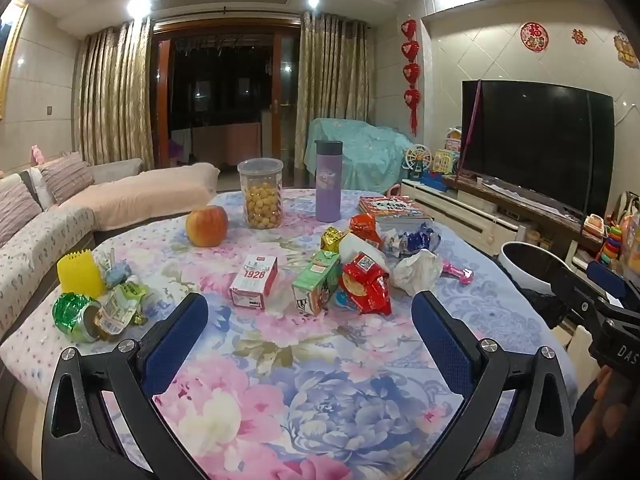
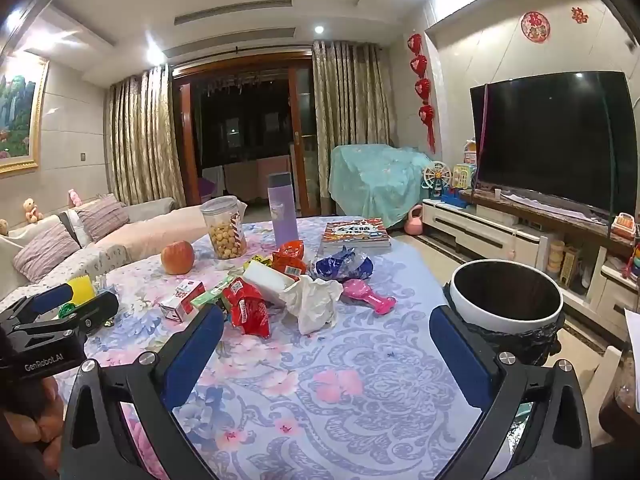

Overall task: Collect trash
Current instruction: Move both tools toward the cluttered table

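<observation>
Crumpled white tissue (image 2: pixel 314 306), red foil snack wrappers (image 2: pixel 248 312) and small cartons (image 1: pixel 254 286) are lying heaped mid-table on the floral tablecloth (image 2: pixel 360 392); nothing appears collected yet. White round bin with black liner (image 2: pixel 506 296) is standing just beside the table. Left gripper (image 1: pixel 310 324) and right gripper (image 2: pixel 326 340) are hovering, jaws wide apart, holding nothing.
</observation>
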A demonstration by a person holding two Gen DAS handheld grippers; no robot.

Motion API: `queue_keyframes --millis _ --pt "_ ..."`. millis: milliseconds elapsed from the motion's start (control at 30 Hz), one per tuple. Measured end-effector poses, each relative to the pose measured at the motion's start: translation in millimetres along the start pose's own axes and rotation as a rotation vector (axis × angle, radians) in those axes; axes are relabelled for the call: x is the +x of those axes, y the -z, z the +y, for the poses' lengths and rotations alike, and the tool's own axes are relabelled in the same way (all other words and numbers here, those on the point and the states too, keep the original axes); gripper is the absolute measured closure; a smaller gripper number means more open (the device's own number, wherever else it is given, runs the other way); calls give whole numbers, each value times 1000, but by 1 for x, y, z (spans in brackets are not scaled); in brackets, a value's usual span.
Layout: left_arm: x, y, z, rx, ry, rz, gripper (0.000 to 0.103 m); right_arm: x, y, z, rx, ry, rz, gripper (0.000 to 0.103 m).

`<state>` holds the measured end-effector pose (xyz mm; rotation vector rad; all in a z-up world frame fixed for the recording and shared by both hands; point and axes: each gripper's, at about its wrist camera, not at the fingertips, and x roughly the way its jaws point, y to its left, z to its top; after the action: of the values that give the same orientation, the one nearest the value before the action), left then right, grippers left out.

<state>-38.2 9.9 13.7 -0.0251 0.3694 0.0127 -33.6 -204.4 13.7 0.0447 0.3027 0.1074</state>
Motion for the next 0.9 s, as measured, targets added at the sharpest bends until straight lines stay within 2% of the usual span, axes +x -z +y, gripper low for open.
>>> queue_keyframes --millis 900 --pt "0 1 0 -3 -1 7 0 0 -2 -1 9 -6 13 0"
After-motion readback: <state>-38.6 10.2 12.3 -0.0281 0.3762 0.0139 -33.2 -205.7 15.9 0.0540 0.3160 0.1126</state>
